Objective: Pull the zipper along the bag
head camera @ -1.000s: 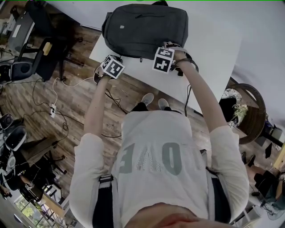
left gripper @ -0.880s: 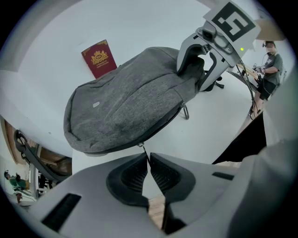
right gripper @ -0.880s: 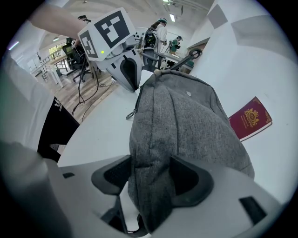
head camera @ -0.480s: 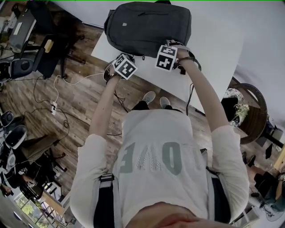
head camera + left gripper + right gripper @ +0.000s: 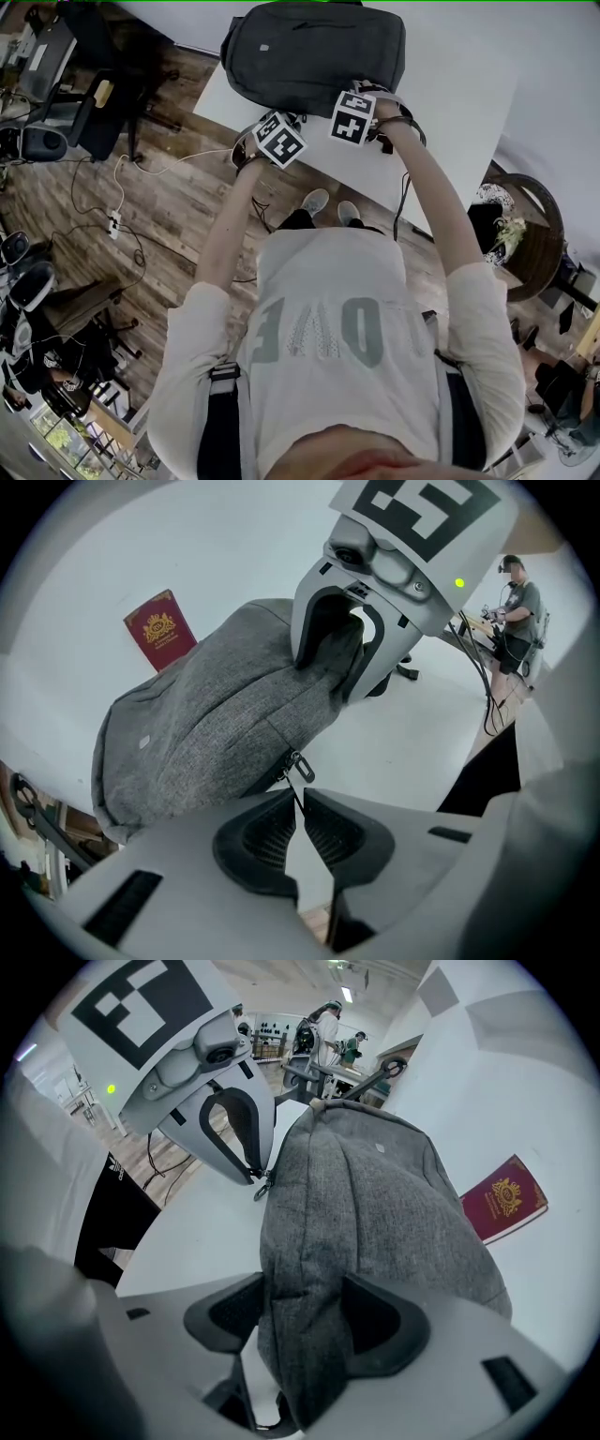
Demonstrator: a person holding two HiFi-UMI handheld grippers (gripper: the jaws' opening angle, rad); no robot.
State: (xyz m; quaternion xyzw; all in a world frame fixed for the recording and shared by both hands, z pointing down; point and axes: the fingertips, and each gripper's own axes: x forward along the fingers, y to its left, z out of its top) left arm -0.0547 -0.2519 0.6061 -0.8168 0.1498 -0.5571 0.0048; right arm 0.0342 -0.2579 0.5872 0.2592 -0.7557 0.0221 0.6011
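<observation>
A dark grey backpack (image 5: 314,56) lies on a white table (image 5: 459,112). My left gripper (image 5: 301,797) is shut on the thin zipper pull (image 5: 299,769) at the bag's near edge. The head view shows the left gripper (image 5: 279,139) just left of my right gripper (image 5: 356,114). My right gripper (image 5: 302,1290) is shut on a fold of the bag's grey fabric (image 5: 375,1194) at its near corner. In the right gripper view, the left gripper (image 5: 239,1138) holds the zipper pull (image 5: 262,1186) on the bag's left side.
A red passport-like booklet (image 5: 159,630) lies on the table behind the bag, also in the right gripper view as the booklet (image 5: 502,1199). Cables and office chairs (image 5: 56,131) stand on the wood floor left of the table. A person (image 5: 517,602) stands far off.
My left gripper has moved to the right along the bag's near edge, closer to the right gripper, still gripping the zipper pull. The right gripper has barely moved.
</observation>
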